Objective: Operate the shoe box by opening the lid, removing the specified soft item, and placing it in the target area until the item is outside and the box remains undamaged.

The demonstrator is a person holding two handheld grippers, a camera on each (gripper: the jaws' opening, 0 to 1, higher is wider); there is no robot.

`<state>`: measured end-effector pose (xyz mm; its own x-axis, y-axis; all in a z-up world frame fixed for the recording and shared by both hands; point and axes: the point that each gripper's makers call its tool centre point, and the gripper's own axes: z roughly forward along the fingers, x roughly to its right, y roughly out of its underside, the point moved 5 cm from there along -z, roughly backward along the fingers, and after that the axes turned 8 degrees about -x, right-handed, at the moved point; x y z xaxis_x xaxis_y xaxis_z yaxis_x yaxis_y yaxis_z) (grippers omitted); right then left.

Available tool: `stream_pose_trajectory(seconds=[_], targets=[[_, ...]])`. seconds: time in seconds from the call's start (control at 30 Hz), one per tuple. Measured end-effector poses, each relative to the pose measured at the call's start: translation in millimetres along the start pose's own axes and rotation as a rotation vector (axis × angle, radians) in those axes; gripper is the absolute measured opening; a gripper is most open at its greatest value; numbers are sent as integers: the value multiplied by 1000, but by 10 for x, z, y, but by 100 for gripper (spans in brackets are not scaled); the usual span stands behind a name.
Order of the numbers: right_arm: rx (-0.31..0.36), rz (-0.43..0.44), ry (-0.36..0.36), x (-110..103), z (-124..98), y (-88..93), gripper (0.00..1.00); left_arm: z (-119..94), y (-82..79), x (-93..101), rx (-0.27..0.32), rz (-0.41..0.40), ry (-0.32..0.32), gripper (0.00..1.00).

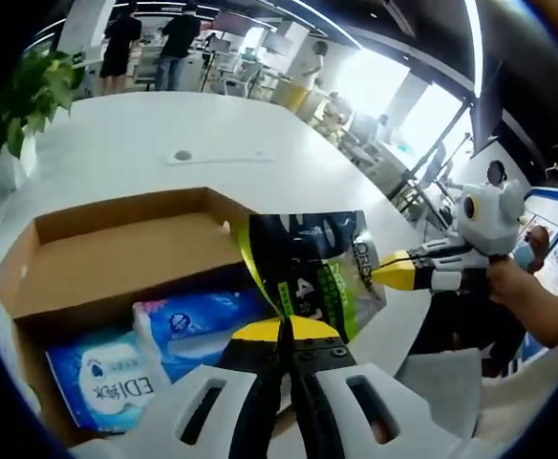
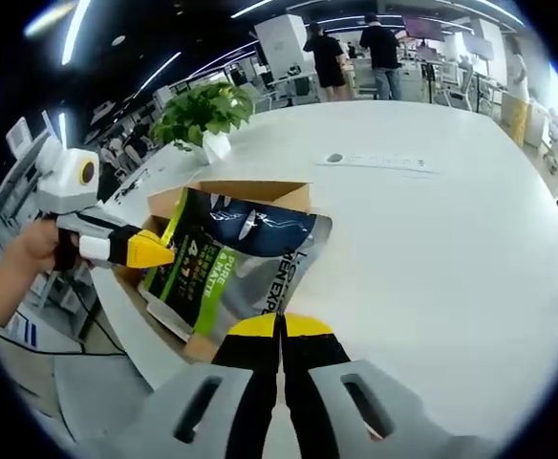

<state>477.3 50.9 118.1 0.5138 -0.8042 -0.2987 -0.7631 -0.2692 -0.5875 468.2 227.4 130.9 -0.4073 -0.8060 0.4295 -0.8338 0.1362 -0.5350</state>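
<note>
I am pinching the lower edge of the dark green-and-grey pouch (image 1: 312, 268) with my left gripper (image 1: 285, 328), its yellow-tipped jaws pressed together on the material, and I am holding the pouch up over the open shoe box (image 1: 117, 258). My right gripper (image 2: 280, 327) is clamping the same pouch (image 2: 231, 263) at its opposite edge, jaws closed with the packet's grey edge caught between the yellow tips. In the left gripper view, my right gripper (image 1: 394, 271) is reaching in from the right, its yellow tip touching the pouch's side; in the right gripper view, my left gripper (image 2: 150, 251) is coming in from the left and meeting the pouch's green margin, with my hand (image 2: 32, 244) behind it. Beneath the pouch, the cardboard box is sitting near the edge of the white table (image 1: 145, 134), its lid flap folded back, and two blue-and-white tissue packs (image 1: 155, 349) are lying inside it. A potted plant (image 2: 201, 113) is standing at the table's far edge beyond the box (image 2: 260, 191), and a small round object (image 2: 333, 158) is resting further out on the tabletop. People are standing in the office beyond.
</note>
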Motion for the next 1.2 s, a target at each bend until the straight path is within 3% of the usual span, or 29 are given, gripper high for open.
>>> stream_pose_trajectory(seconds=[0.8,1.2], targets=[[-40,19,96,608,-90,127,0,576,-162,300,-65,58,31,0],[-72,29,100,774,38,170,0,801,-191,267,-111,78,0,0]])
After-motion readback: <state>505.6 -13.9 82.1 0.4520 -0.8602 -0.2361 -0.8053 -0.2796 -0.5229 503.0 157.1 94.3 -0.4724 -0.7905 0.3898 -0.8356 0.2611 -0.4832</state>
